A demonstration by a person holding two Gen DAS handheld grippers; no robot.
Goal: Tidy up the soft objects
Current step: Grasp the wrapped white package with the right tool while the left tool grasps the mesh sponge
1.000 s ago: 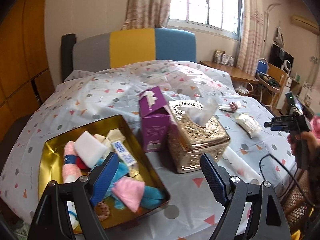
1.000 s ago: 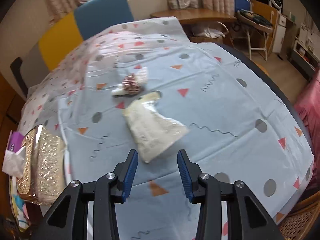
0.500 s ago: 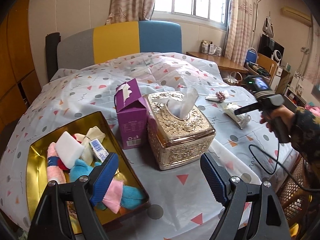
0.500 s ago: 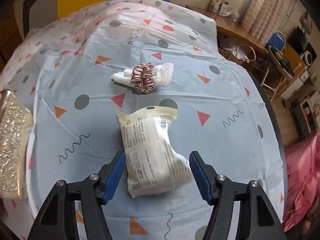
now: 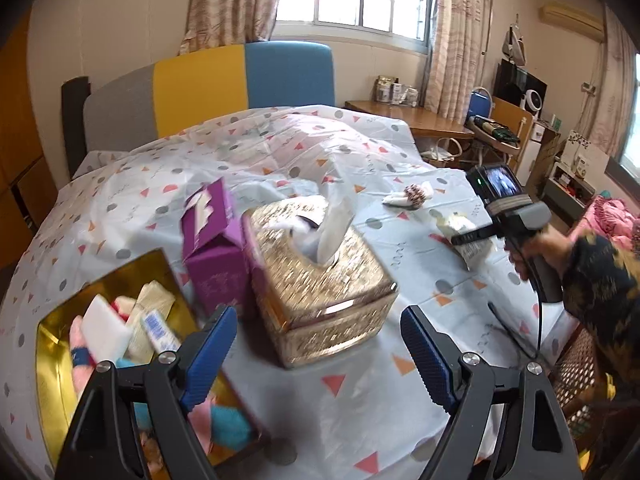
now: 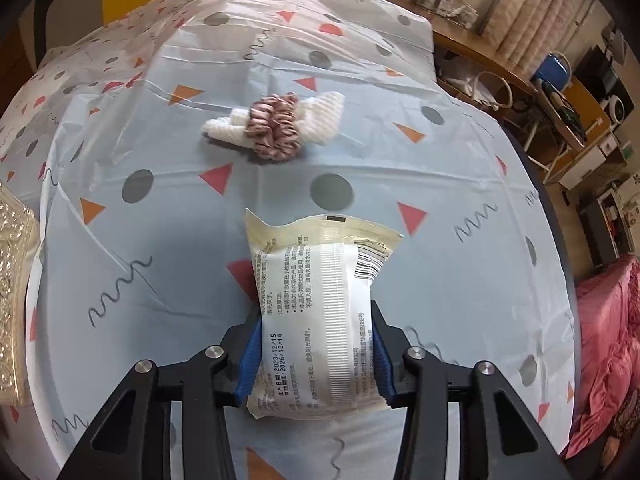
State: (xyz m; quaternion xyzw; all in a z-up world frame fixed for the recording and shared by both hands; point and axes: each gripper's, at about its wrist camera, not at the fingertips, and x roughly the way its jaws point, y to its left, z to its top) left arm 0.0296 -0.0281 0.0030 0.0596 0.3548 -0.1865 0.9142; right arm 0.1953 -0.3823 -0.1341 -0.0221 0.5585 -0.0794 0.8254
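My right gripper (image 6: pixel 316 344) is shut on a white and cream soft packet (image 6: pixel 316 304), its blue pads pressing both sides. In the left wrist view the right gripper (image 5: pixel 472 240) holds the packet (image 5: pixel 466 236) over the table's right side. Beyond it lie a white knitted cloth (image 6: pixel 320 114) and a pink scrunchie (image 6: pixel 274 126) on top of it. My left gripper (image 5: pixel 320 356) is open and empty above the table's near edge. A gold tray (image 5: pixel 52 364) at the left holds several soft items.
A gold tissue box (image 5: pixel 316 280) stands in the middle, with a purple carton (image 5: pixel 212 256) against its left side. The patterned tablecloth (image 6: pixel 440 184) covers the table. A wicker chair (image 5: pixel 576 380) is at the right edge.
My right gripper moved forward around the packet and closed on it. The left wrist view shifted a little, with the tray and tissue box now further left and lower.
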